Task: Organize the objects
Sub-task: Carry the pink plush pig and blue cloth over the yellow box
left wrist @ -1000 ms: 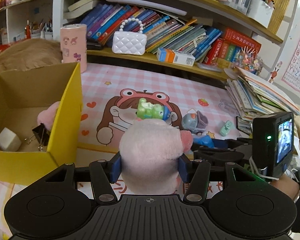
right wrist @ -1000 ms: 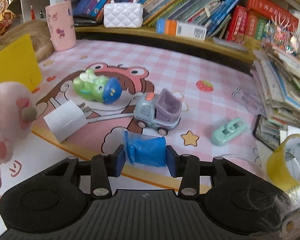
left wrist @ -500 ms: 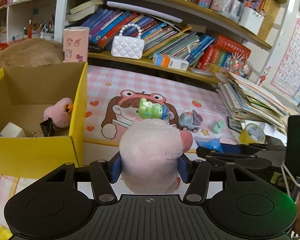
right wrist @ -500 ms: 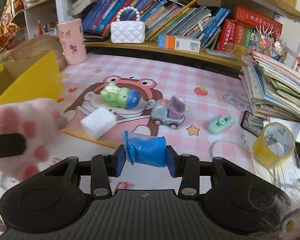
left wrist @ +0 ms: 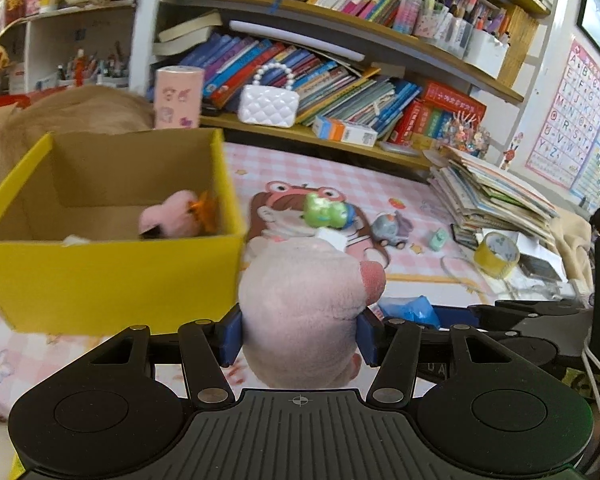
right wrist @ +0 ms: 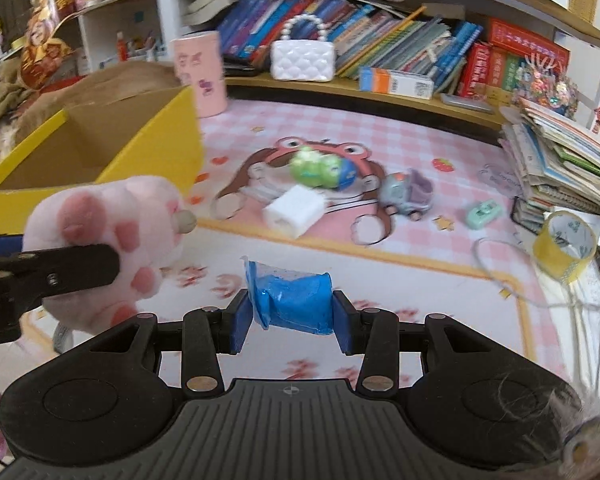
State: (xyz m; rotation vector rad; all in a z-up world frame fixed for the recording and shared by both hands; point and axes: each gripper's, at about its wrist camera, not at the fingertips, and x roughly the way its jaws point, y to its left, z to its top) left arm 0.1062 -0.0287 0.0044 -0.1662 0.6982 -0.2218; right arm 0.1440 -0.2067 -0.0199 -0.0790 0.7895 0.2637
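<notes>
My left gripper (left wrist: 299, 332) is shut on a pink plush paw (left wrist: 304, 304), held above the mat just right of the yellow cardboard box (left wrist: 108, 276). The paw (right wrist: 112, 236) also shows at the left of the right wrist view, beside the box (right wrist: 160, 152). My right gripper (right wrist: 292, 318) is shut on a blue wrapped packet (right wrist: 296, 304), held above the mat to the right of the left gripper. The box holds a pink plush (left wrist: 172, 216) and a white block (left wrist: 74, 240).
On the pink mat lie a green toy (right wrist: 320, 168), a white charger block (right wrist: 294, 212), a grey toy truck (right wrist: 408, 196) and a small mint car (right wrist: 484, 212). A yellow tape roll (right wrist: 564, 244) and a stack of books (right wrist: 568, 172) sit at the right. Bookshelves line the back.
Both grippers have lifted and drawn back from the mat with their loads. The left gripper has swung left, so the box now sits nearer the middle of its view.
</notes>
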